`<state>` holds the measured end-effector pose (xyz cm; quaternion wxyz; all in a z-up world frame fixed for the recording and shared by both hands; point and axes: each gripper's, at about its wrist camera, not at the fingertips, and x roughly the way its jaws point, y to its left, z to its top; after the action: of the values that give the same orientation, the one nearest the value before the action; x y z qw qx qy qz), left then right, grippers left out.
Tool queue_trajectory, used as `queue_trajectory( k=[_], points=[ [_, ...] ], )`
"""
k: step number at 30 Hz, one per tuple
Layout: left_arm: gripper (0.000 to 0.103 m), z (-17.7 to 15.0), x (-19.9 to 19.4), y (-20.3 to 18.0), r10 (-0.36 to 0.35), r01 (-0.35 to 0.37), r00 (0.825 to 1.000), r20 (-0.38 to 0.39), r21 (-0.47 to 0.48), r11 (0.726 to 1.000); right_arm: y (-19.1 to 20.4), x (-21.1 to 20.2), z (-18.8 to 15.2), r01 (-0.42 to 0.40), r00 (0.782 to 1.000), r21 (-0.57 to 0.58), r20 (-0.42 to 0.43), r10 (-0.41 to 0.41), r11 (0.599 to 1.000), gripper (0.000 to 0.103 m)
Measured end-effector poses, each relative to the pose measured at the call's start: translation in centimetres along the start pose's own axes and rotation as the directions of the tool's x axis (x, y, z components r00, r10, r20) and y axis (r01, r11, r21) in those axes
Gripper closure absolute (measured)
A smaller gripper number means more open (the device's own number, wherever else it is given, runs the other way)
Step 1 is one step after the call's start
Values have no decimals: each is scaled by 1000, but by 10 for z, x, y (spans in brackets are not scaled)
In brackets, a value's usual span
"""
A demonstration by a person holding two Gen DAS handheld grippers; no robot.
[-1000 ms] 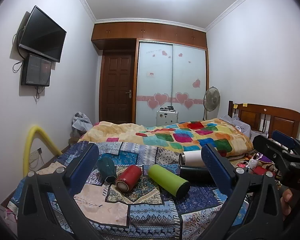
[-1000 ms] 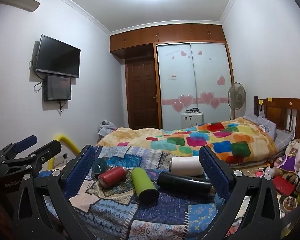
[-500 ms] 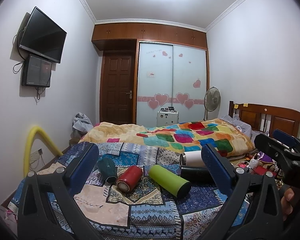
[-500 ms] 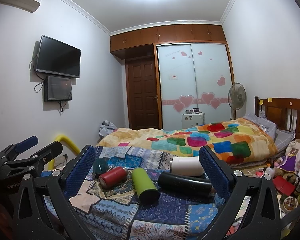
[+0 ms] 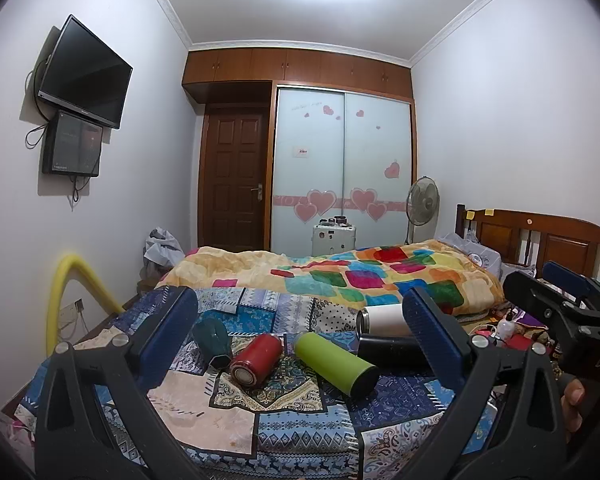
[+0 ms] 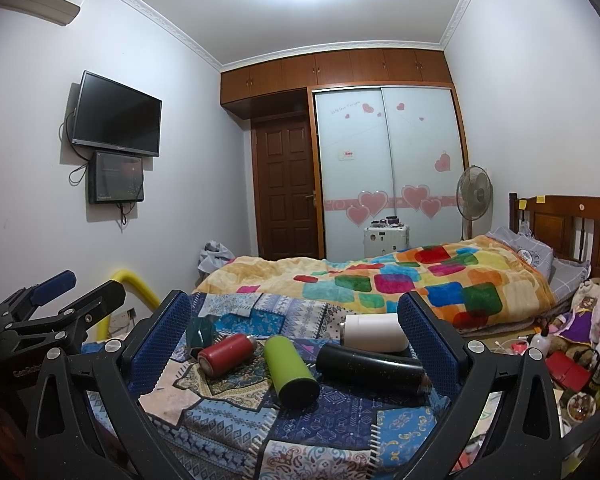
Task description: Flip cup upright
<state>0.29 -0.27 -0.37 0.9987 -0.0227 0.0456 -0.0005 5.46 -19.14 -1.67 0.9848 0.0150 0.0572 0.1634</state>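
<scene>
Bedroom, patchwork quilt (image 5: 236,420) spread across the near end of the bed. Five cups on it, all lying on their sides, none upright: dark teal cup (image 5: 213,336) farthest left, red cup (image 5: 256,358) just beside it with its round end toward the camera, green cup (image 5: 334,362) in the middle pointing down-right, black cup (image 5: 388,350) to its right, white cup (image 5: 384,318) just behind the black one. Same five seen from the right wrist: teal (image 6: 199,330), red (image 6: 226,354), green (image 6: 291,366), black (image 6: 370,364), white (image 6: 374,332). Two grippers, both held clear above the quilt, touching nothing. Left gripper (image 5: 300,344) with jaws spread wide, blue pads framing the row of cups, nothing between them. Right gripper (image 6: 296,344) likewise spread wide and empty, also seen at the right edge of the left view (image 5: 556,296). Beyond the cups, one colourful checked blanket (image 5: 360,276) bunched across the bed, one wooden headboard (image 5: 540,236) at right. On the left wall, two screens: one television (image 5: 84,74) and one smaller monitor (image 5: 74,150) beneath it. Far end: one brown door (image 5: 234,184), two sliding wardrobe panels (image 5: 340,160) with heart stickers, one standing fan (image 5: 422,200), one yellow curved tube (image 5: 62,292) by the left wall.
</scene>
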Motion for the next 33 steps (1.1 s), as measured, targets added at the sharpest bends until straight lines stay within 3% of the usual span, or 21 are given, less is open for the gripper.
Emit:
queue_trajectory(
  k=[33],
  points=[
    [0, 0, -2, 4, 1, -1, 1000, 0, -10, 1000, 3, 3, 2, -6, 1000, -8, -5, 6, 1000, 0]
  ],
)
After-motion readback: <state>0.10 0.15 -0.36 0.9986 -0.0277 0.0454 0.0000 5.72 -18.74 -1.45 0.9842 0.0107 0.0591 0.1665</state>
